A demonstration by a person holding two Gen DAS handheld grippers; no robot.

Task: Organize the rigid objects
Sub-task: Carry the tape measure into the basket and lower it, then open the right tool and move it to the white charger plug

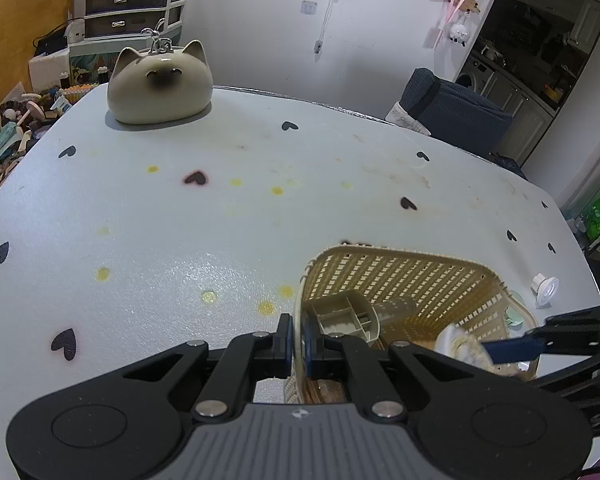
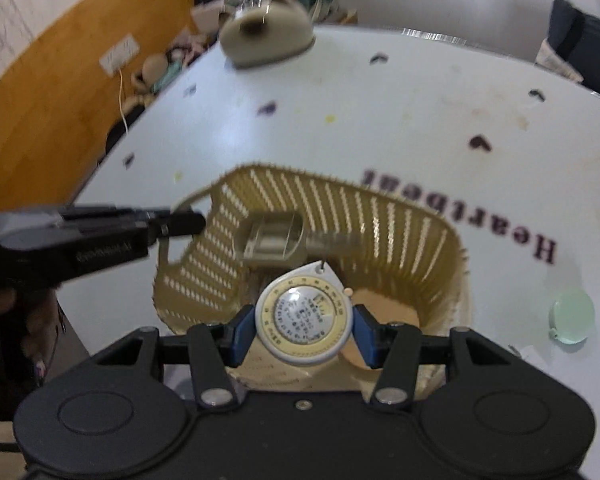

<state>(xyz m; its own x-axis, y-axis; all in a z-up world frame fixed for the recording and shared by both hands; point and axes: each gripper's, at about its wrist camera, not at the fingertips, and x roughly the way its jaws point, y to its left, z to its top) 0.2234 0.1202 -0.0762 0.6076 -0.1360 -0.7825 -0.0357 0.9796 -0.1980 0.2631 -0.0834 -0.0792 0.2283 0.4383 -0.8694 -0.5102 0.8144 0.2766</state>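
The left gripper point(image 1: 296, 344) has its fingers pressed together on the near-left rim of a tan slotted basket point(image 1: 400, 280), one finger outside the wall and one inside. The basket stands on a white tabletop point(image 1: 220, 208) printed with small dark hearts. Inside it lie a beige scoop point(image 1: 344, 316) and some pale items that are hard to make out.

The right gripper point(image 2: 303, 330) hangs over the basket's near edge, its blue fingers point(image 2: 242, 332) pinching a round, teardrop-shaped tape measure point(image 2: 305, 316) with a dial face, which sits above the basket's open top.

A cat-shaped ceramic jar point(image 1: 160, 84) stands at the far side of the tabletop, well apart from the basket. A small pale green disc point(image 2: 572, 316) lies on the tabletop just beside the basket, and a white round fitting point(image 1: 545, 289) lies near it too.
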